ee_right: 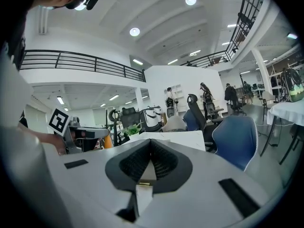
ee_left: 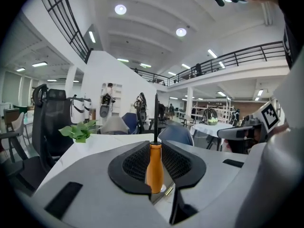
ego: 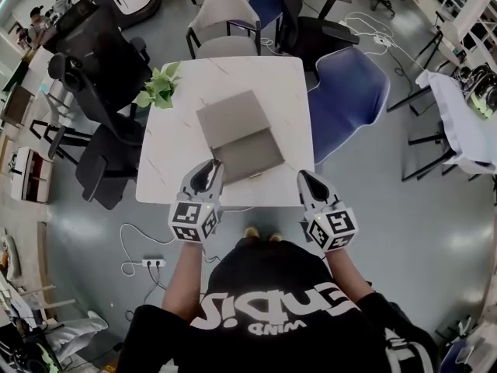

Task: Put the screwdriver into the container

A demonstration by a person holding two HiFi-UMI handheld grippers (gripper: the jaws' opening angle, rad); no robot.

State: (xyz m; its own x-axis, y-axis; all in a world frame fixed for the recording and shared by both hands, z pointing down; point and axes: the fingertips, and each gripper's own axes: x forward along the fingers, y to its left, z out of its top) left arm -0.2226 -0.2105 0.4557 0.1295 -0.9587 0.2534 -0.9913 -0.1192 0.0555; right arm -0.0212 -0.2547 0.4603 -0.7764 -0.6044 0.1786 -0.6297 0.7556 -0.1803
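The screwdriver (ee_left: 154, 167) has an orange handle and a thin dark shaft that points up and away. My left gripper (ee_left: 154, 148) is shut on its handle. In the head view this left gripper (ego: 210, 176) hovers at the near edge of the white table (ego: 171, 158), just left of the grey container (ego: 247, 158), whose lid lies folded open behind it. My right gripper (ego: 309, 183) hangs off the table's near right corner, and its jaws (ee_right: 151, 146) are shut with nothing between them. The screwdriver itself is hard to make out in the head view.
A small green plant (ego: 160, 88) stands at the table's far left corner. Black office chairs (ego: 101, 92) crowd the left side, a blue chair (ego: 349, 92) sits at the right, and grey chairs (ego: 221, 22) stand behind. Cables and a power strip (ego: 151, 263) lie on the floor.
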